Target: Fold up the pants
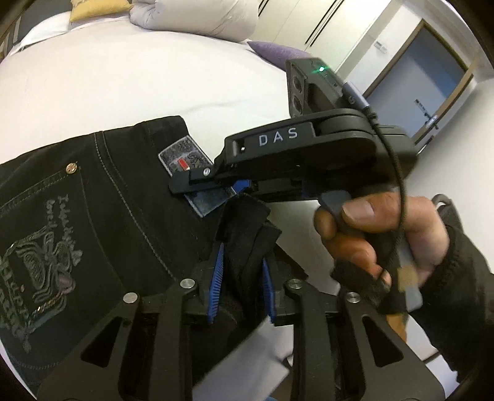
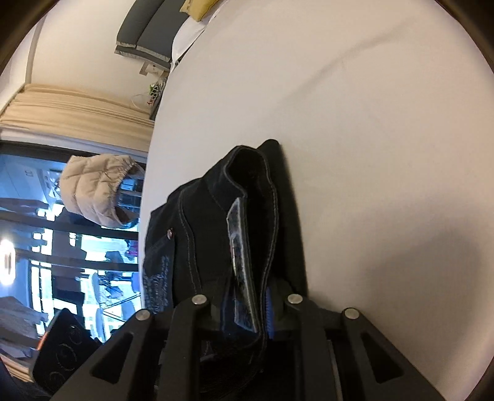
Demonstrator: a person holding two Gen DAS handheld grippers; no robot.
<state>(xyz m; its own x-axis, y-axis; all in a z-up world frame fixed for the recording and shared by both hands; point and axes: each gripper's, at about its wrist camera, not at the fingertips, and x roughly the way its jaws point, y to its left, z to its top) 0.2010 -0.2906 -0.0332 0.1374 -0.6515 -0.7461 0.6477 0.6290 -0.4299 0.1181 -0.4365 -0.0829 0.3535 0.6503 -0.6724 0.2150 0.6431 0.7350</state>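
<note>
Pants [image 1: 102,197], black denim with pale stitching, lie on a white bed [image 1: 123,77], their waistband end bunched up off the sheet between the two grippers. The left gripper [image 1: 240,274] has its blue ribbed pads on either side of a thick fold of the dark cloth, which fills the gap between them, so the tongs are clamped on the pants. In the left wrist view the right gripper [image 1: 197,182] reaches in from the right, held by a hand [image 1: 379,234] in a fingerless glove, its black tip over the grey waistband patch [image 1: 185,157]. The right wrist view shows that gripper [image 2: 247,308] closed on the waistband, with the patch [image 2: 242,265] and folded denim standing up between its fingers. A back pocket [image 1: 40,243] with pale embroidery and a rivet lies flat to the left. Pillows [image 1: 197,15] sit at the far end of the bed, and a door [image 1: 432,77] shows beyond.
</note>
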